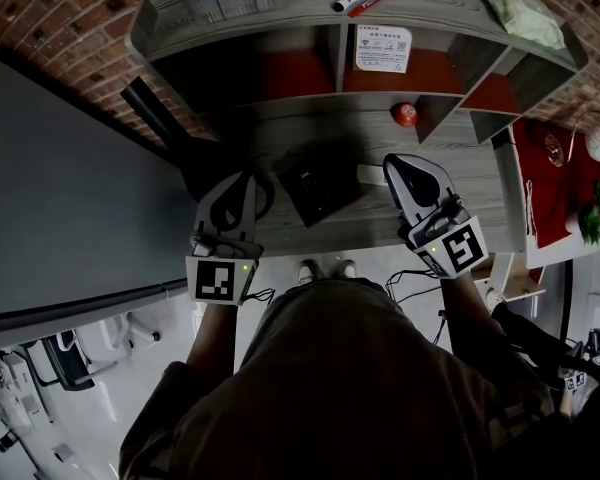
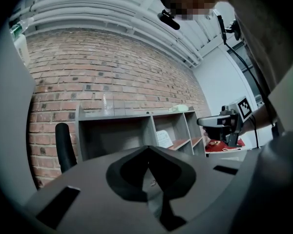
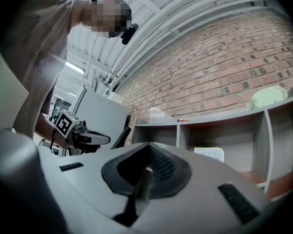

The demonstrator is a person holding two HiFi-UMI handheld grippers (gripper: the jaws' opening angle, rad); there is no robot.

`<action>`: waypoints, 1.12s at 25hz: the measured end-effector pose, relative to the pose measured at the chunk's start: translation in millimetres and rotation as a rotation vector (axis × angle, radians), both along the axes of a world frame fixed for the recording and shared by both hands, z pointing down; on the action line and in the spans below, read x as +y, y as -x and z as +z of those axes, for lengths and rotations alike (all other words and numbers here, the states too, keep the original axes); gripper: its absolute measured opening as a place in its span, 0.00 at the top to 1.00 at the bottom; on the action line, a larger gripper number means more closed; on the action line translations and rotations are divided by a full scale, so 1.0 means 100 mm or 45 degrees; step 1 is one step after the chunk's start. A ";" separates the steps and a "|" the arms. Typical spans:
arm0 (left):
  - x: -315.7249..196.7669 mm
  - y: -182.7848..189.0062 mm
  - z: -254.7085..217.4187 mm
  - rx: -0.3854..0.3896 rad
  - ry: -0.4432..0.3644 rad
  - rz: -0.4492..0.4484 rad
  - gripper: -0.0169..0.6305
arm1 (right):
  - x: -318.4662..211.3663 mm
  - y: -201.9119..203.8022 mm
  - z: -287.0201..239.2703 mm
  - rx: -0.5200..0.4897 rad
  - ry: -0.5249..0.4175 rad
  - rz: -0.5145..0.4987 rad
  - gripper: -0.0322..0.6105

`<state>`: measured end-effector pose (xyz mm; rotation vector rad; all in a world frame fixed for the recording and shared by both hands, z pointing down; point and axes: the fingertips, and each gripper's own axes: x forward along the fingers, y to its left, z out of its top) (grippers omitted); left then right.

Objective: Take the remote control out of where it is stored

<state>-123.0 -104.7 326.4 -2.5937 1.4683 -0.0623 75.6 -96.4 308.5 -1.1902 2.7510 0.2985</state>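
The left gripper is held out ahead, about level, its jaws together with nothing between them. The right gripper, well apart from it, points the same way, its jaws likewise closed and empty.

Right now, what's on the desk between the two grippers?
A flat black boxy item lies on the grey desk between the left gripper and the right gripper, seen in the head view.
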 end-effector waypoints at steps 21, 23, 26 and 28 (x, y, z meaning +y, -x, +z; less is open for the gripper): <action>0.17 0.26 0.15 -0.029 0.059 -0.089 0.96 | -0.25 0.24 0.71 0.168 0.464 0.073 0.93; 0.22 0.26 0.18 -0.022 0.065 -0.081 0.96 | -0.34 0.32 0.84 0.218 0.515 0.093 0.93; 0.29 0.23 0.24 -0.021 0.074 -0.057 0.96 | -0.42 0.49 1.04 0.272 0.605 0.077 0.93; 0.33 0.23 0.28 -0.019 0.084 -0.047 0.96 | -0.47 0.63 1.18 0.294 0.665 0.051 0.92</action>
